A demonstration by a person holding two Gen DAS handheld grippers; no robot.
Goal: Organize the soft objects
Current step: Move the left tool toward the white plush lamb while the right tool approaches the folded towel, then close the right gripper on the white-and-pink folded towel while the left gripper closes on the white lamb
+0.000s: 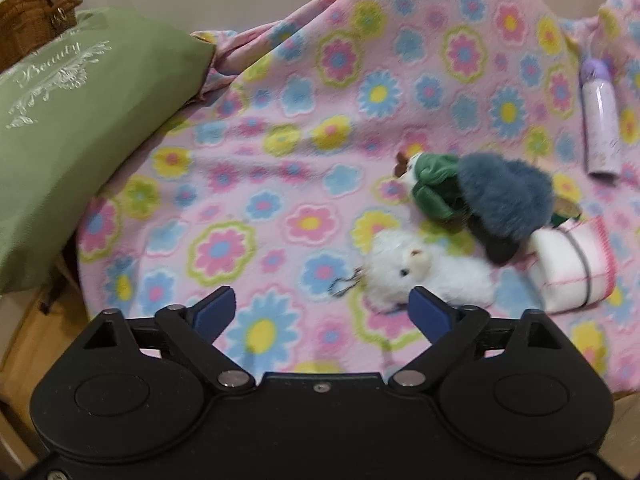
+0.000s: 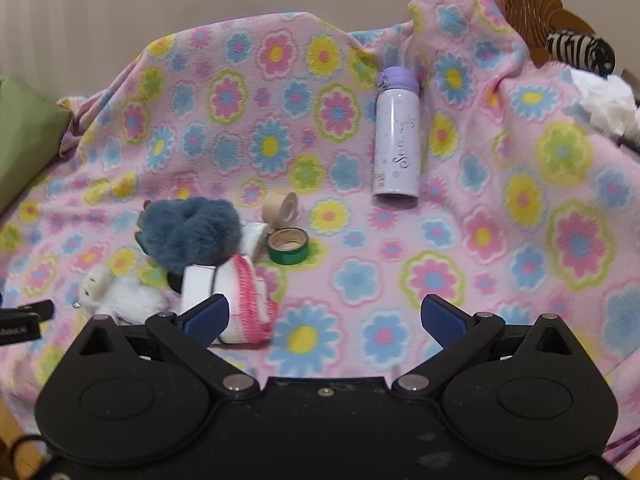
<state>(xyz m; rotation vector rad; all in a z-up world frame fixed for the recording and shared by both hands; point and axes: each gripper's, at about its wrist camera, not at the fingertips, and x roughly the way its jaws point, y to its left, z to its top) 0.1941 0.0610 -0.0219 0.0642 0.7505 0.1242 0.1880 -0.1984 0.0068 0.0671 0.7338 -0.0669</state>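
Note:
A white plush keychain toy [image 1: 424, 270] lies on the flowered pink blanket [image 1: 304, 120], just beyond my open, empty left gripper [image 1: 322, 312]. Behind it lie a blue-grey furry toy [image 1: 506, 196] with a green velvet scrunchie [image 1: 434, 188], and a rolled white cloth with pink stitching [image 1: 572, 268]. In the right wrist view the rolled cloth [image 2: 236, 304] sits by the left finger of my open, empty right gripper [image 2: 324, 318]; the furry toy [image 2: 190, 232] and white plush [image 2: 120, 294] lie to its left.
A purple flask [image 2: 398, 140] lies on the blanket, also in the left wrist view [image 1: 600, 120]. A green tape roll [image 2: 289, 245] and a beige roll [image 2: 280, 206] sit near the furry toy. A green pillow [image 1: 68, 128] lies at the left. A zebra-striped item [image 2: 580, 52] is at the far right.

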